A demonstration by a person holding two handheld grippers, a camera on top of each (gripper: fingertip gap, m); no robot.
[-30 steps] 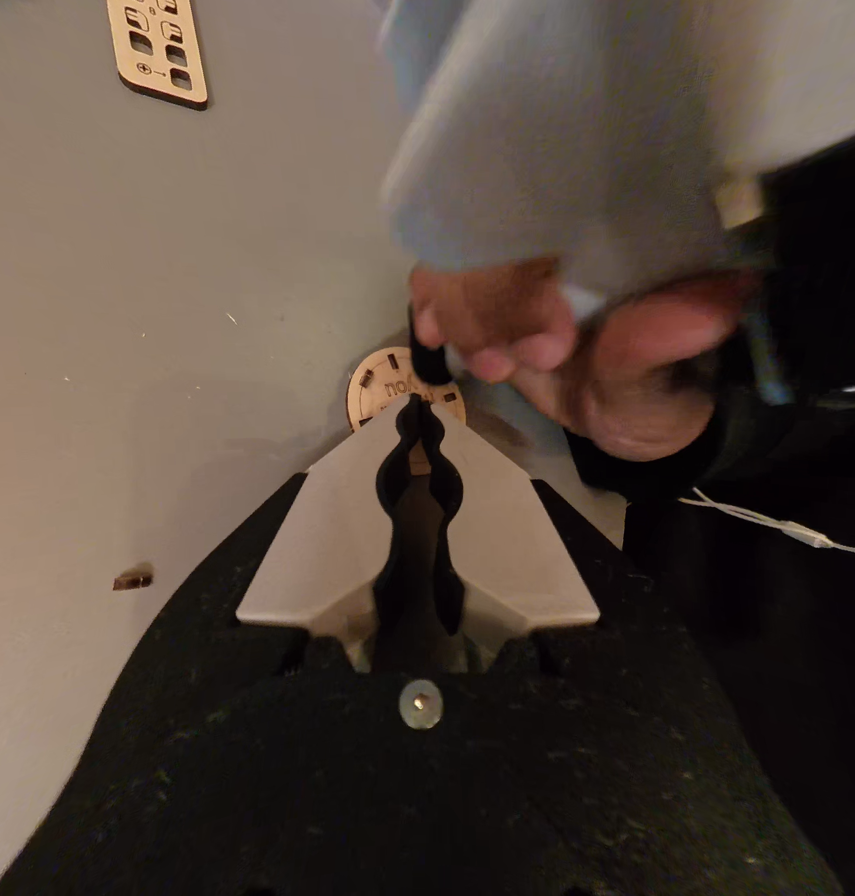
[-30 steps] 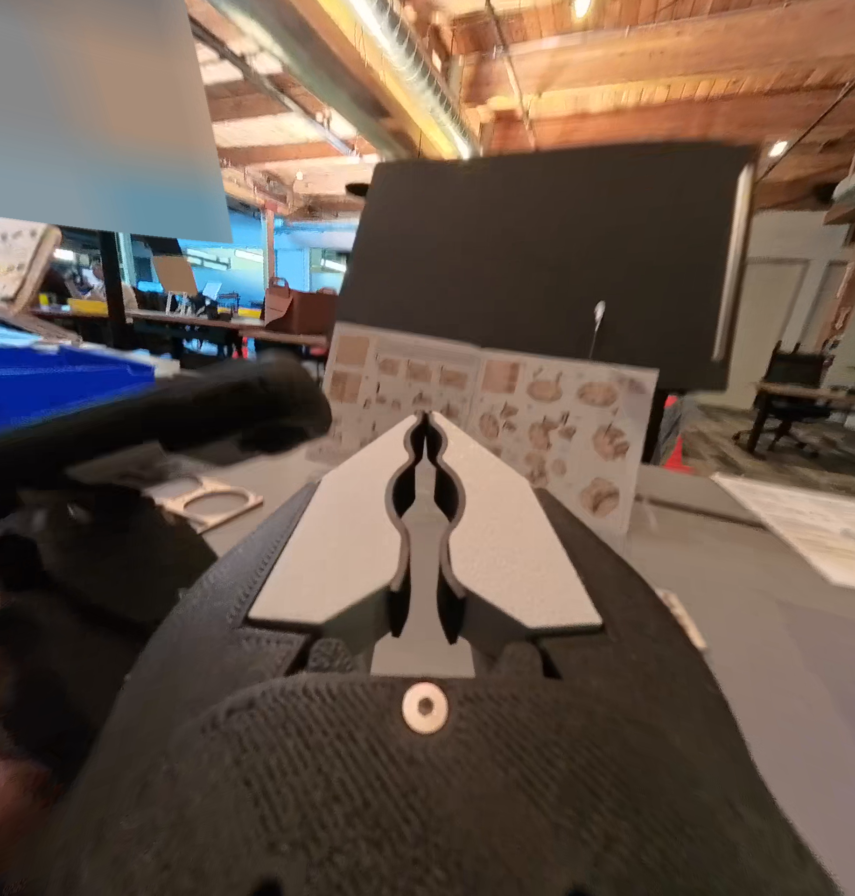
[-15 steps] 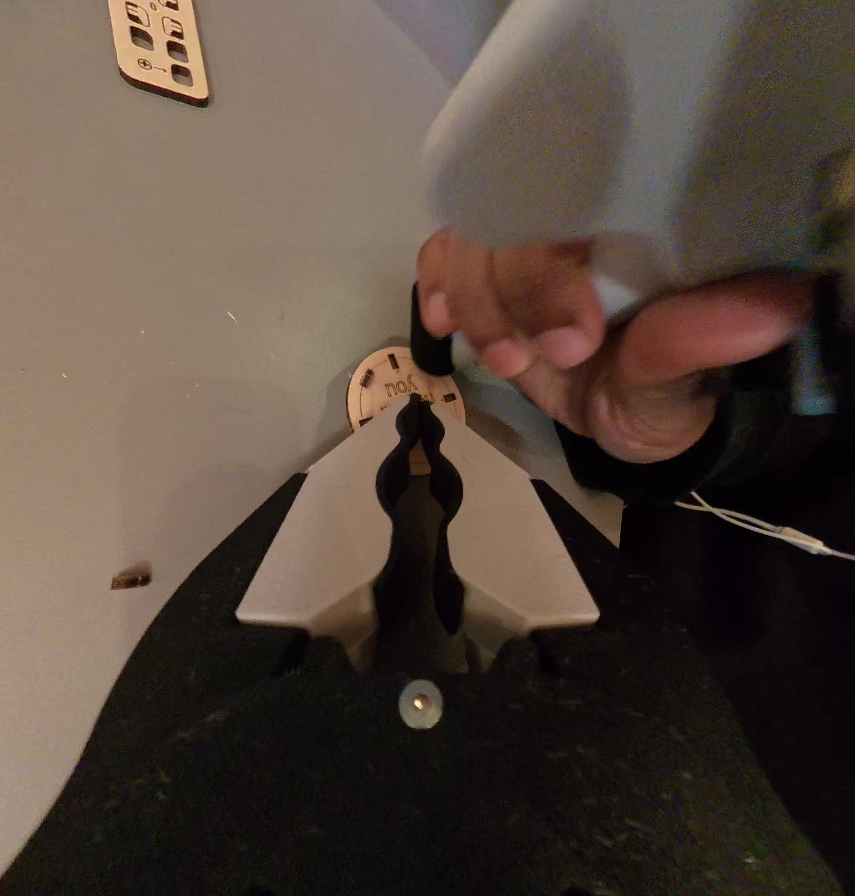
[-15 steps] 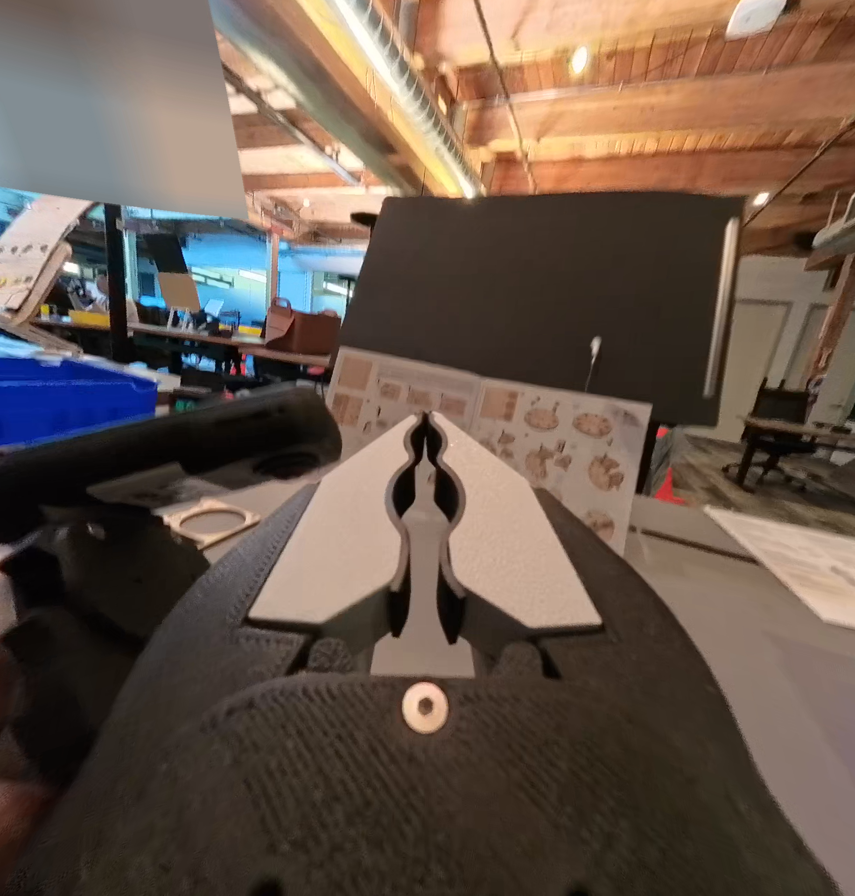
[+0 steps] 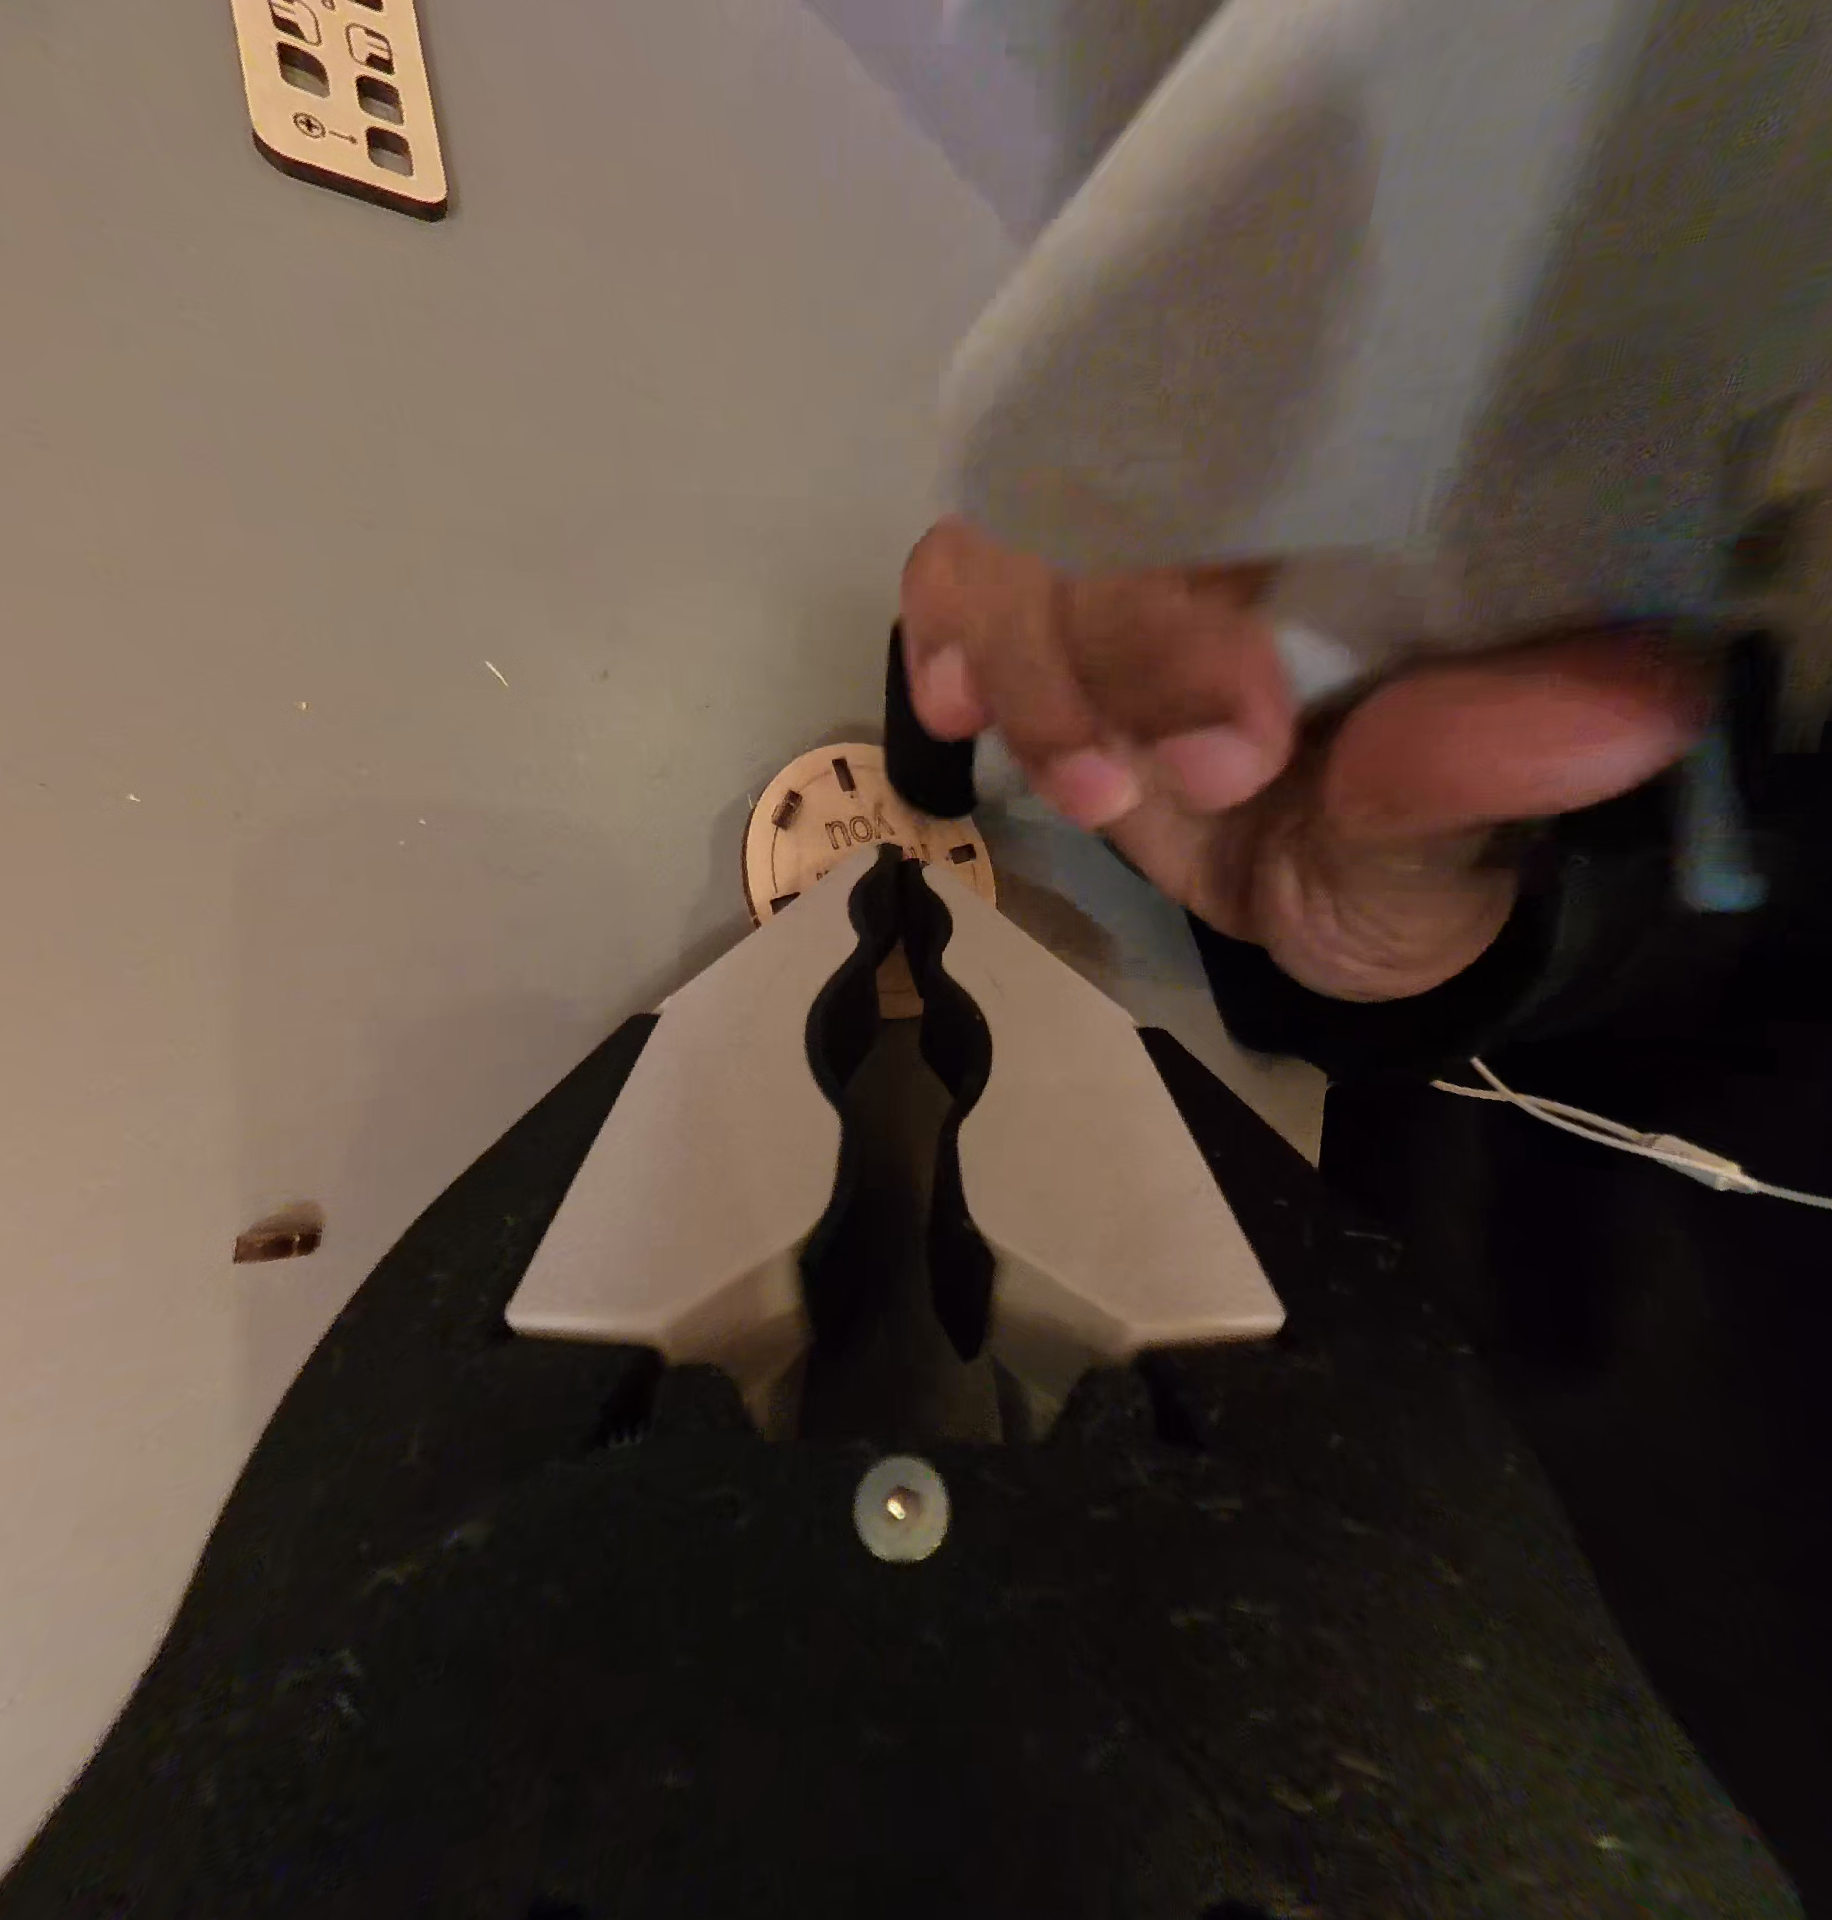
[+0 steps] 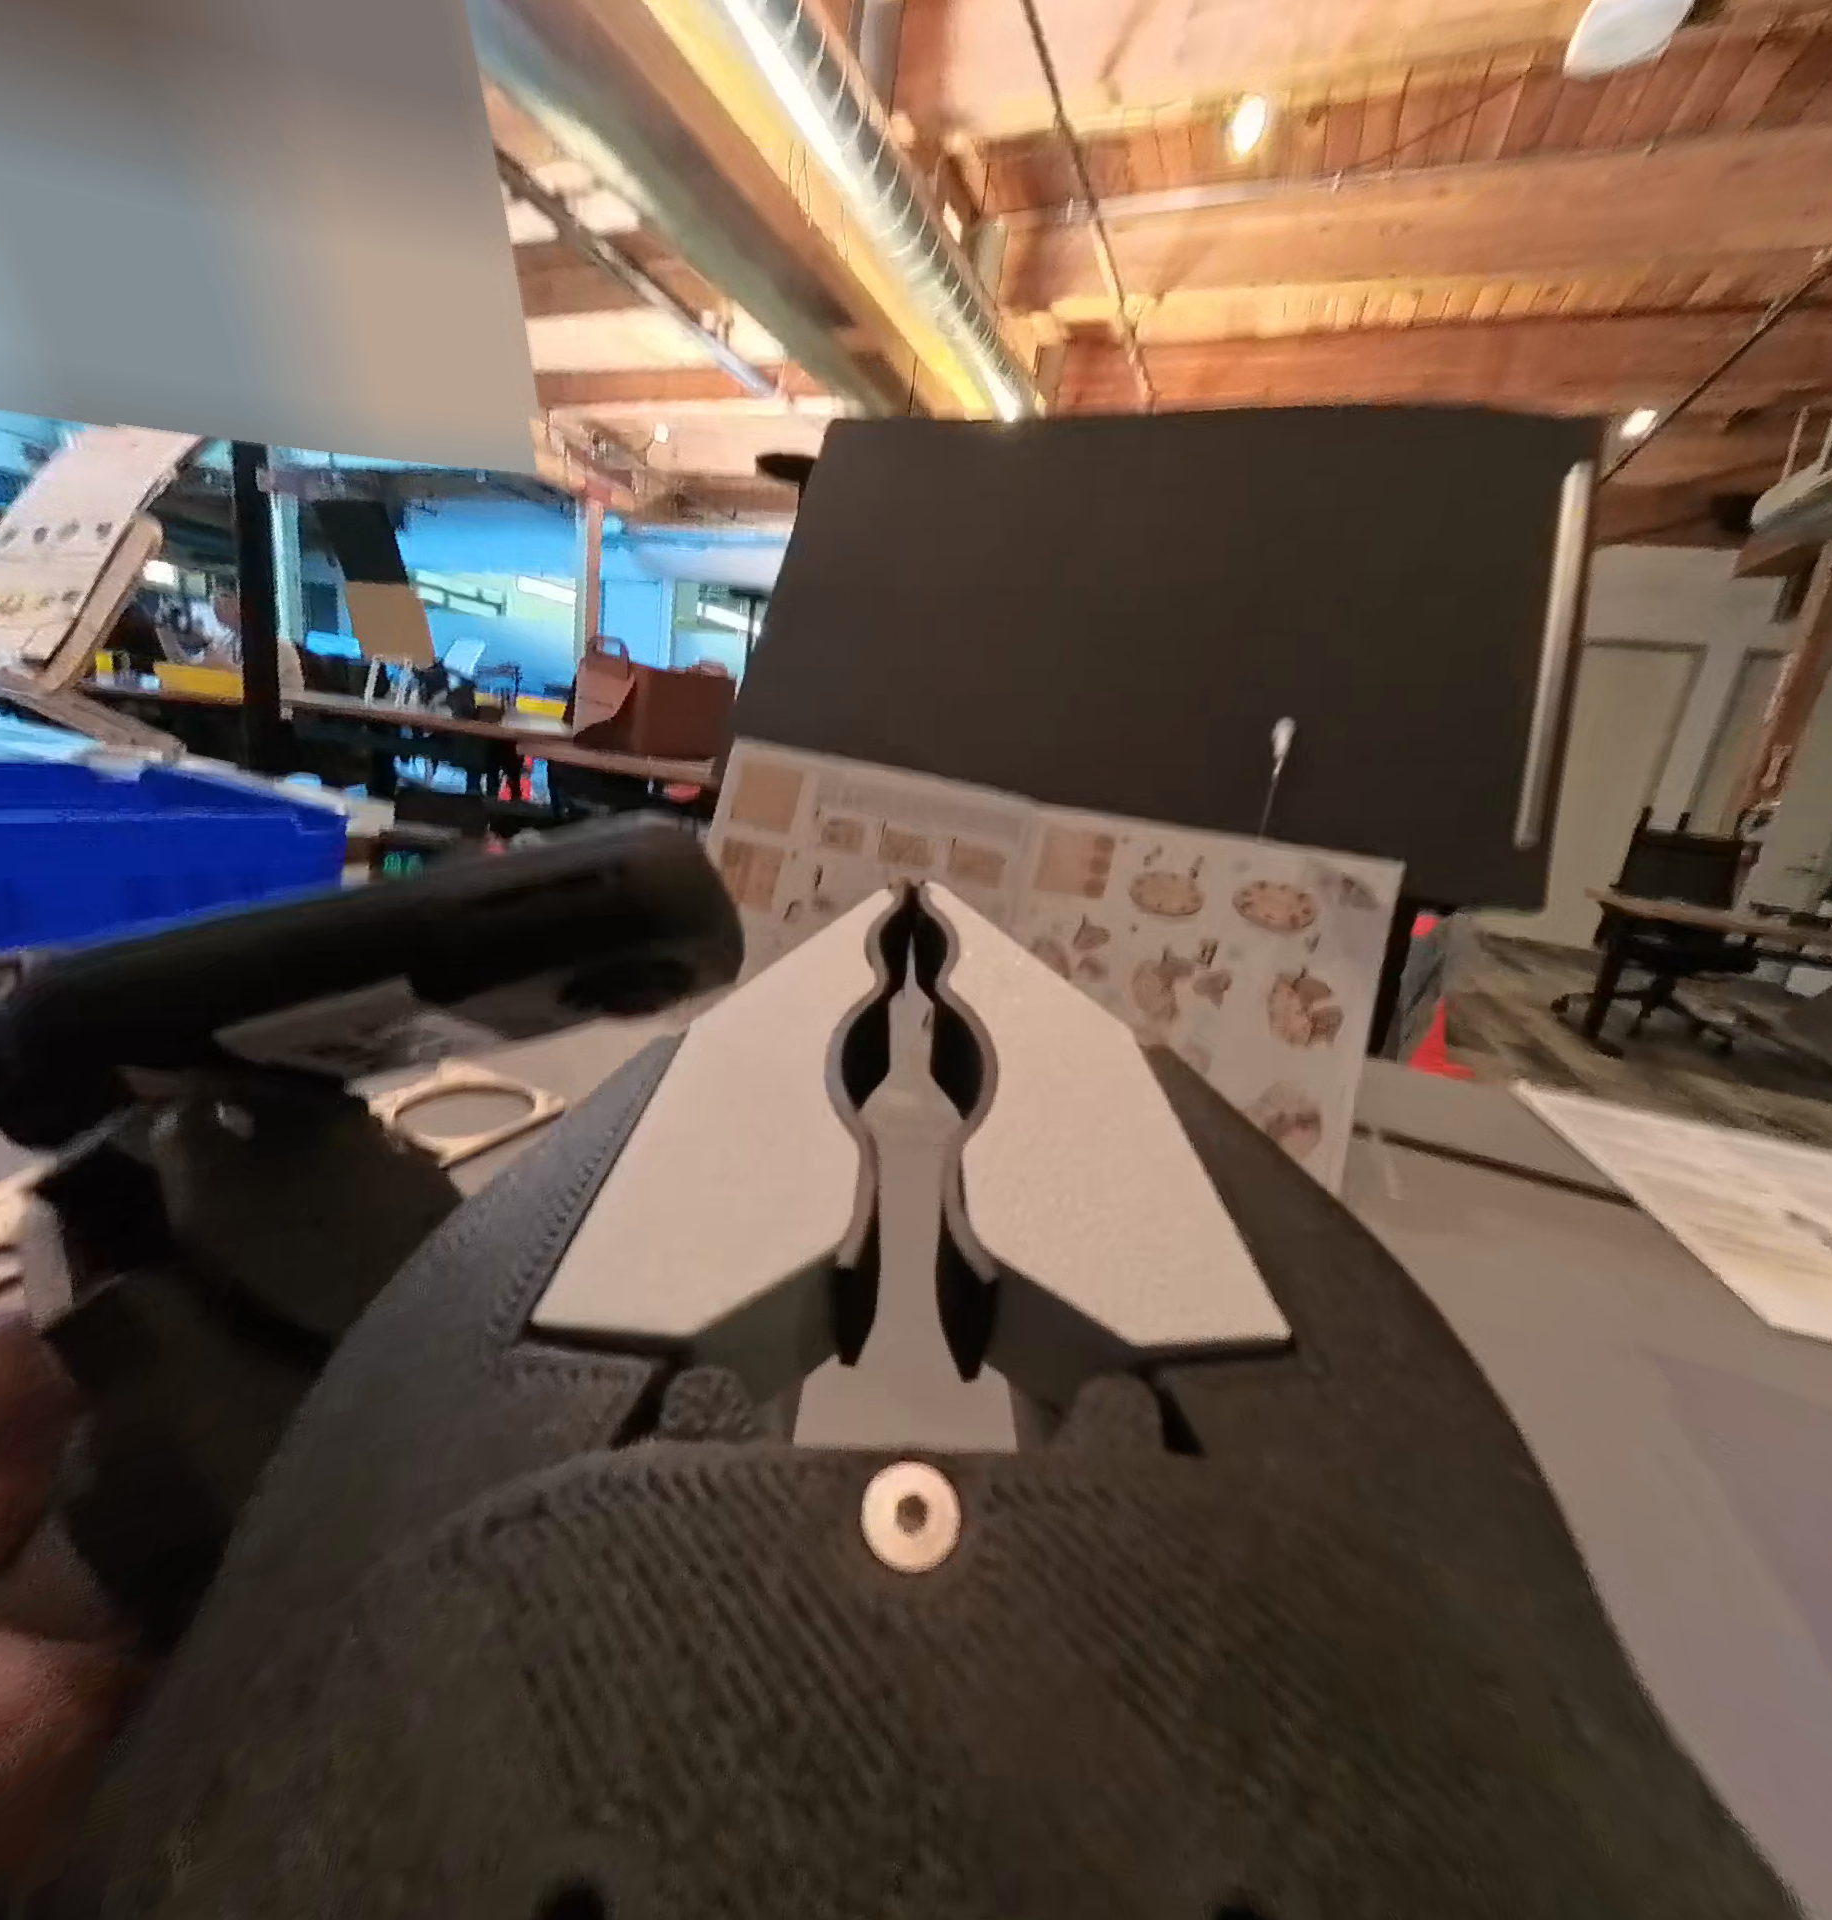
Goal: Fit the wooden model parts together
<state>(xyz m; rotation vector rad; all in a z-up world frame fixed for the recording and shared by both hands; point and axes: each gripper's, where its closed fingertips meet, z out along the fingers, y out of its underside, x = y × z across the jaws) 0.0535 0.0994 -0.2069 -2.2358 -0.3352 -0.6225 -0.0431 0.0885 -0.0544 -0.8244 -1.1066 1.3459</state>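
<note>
**Both hand-held grippers closed, left one over a wooden disc**

The left hand-held gripper (image 5: 896, 854) points down at a grey surface (image 5: 372, 623), its two fingers brought together at the tips with nothing between them. Directly beneath the tips lies a round wooden disc (image 5: 808, 831) with small slots around its edge and engraved marks; whether the tips touch it cannot be told. Just beyond the disc, a person's hand (image 5: 1203, 790) in a pale grey sleeve (image 5: 1411, 312) grips a black handle (image 5: 927, 748). A slotted wooden strip (image 5: 346, 104) lies farther off on the surface, and a small dark wooden chip (image 5: 278, 1231) sits to the left.

The right hand-held gripper (image 6: 910, 888) is raised and faces across the room, its fingers likewise closed on nothing. Ahead of it an illustrated instruction sheet (image 6: 1151, 914) stands against a black panel (image 6: 1151, 623). A wooden square with a round hole (image 6: 465, 1107) lies on the surface to the left.
</note>
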